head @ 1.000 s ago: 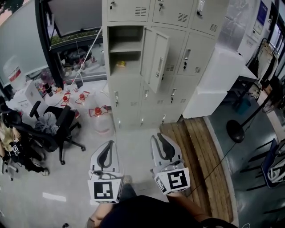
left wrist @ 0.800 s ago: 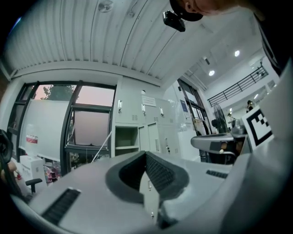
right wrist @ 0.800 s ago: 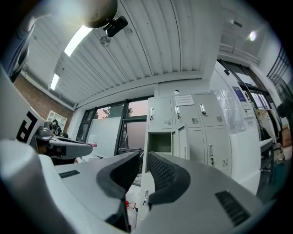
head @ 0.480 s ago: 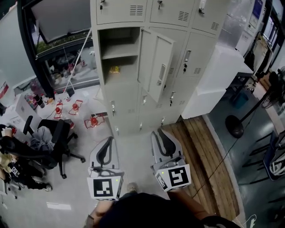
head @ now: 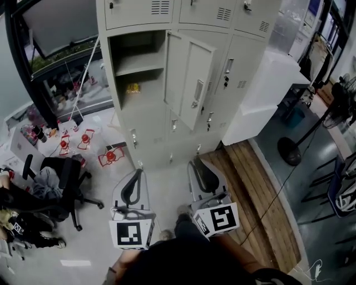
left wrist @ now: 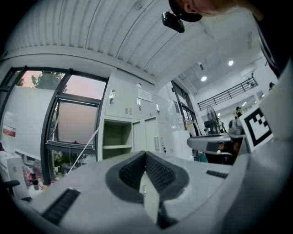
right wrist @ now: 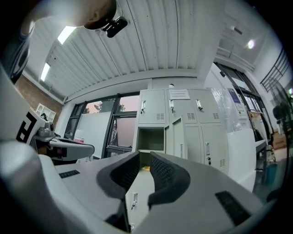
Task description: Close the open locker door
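A bank of pale grey lockers [head: 183, 16] stands ahead. One compartment [head: 136, 67] is open, with a shelf and a small yellow item [head: 132, 88] inside. Its door [head: 189, 78] swings out to the right, handle facing me. Both grippers are held level in front of me, short of the lockers and touching nothing. My left gripper [head: 135, 172] has its fingertips together and holds nothing [left wrist: 145, 153]. My right gripper [head: 194, 161] shows a narrow gap between its pads, with nothing in it [right wrist: 144, 155]. Past its jaws I see the open compartment [right wrist: 151, 139] and the door [right wrist: 176, 135].
A black office chair [head: 64, 178] and several red-capped bottles [head: 83, 139] are on the floor at left. A white cabinet [head: 264, 94] stands right of the lockers. A wooden platform [head: 245, 189] and a fan stand [head: 289, 150] lie to the right.
Both grippers and my view have moved forward toward the lockers, which now look larger and nearer. The door stays open and the jaws look unchanged.
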The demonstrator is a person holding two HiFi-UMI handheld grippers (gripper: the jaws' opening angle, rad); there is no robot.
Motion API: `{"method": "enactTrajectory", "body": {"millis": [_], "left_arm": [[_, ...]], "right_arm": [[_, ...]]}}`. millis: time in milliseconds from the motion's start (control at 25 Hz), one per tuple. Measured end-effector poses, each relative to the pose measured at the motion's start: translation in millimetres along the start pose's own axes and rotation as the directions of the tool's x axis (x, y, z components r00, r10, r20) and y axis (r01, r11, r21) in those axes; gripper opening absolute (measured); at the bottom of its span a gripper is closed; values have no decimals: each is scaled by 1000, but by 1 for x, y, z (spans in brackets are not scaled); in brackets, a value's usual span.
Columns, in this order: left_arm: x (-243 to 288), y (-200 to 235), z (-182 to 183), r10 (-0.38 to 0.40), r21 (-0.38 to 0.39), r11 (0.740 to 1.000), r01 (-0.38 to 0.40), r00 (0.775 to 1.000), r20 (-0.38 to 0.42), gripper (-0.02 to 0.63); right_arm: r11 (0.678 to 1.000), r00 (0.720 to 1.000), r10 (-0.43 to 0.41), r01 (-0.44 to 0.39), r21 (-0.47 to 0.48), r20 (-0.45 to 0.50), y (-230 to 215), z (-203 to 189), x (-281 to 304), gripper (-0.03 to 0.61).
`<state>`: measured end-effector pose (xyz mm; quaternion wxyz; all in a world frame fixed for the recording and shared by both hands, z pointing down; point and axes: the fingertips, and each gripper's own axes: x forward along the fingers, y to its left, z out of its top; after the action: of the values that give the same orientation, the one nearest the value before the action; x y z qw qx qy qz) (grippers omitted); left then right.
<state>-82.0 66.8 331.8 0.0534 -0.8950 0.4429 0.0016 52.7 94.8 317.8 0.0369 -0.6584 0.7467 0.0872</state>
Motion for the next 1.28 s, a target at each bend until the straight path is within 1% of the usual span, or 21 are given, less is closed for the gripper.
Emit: {"method": "enactTrajectory", "body": {"millis": [280,640,840,1000,1280], "left_arm": [[44,8,-6,8,4,1000,-8,1000,3,2],[136,17,1,27,11,1000,-28,999,21,2],[183,12,2,35,19,999,-35,999,7,2],[220,2,3,38,8,999,-38,999,6,2],[275,-23,2,38,-14,999,-38,999,25,2]], "right_arm": [[999,999,31,-32,18,28,-21,-10,46,67],[997,996,71,-73,37,49,-73,-19,122,67],[995,995,90,-92,49,37,-109,-27,150,67],[993,993,109,-111,45,37,-139,-28,167,67],[986,986,157,-160,49,50,-189,-32,186,67]]}}
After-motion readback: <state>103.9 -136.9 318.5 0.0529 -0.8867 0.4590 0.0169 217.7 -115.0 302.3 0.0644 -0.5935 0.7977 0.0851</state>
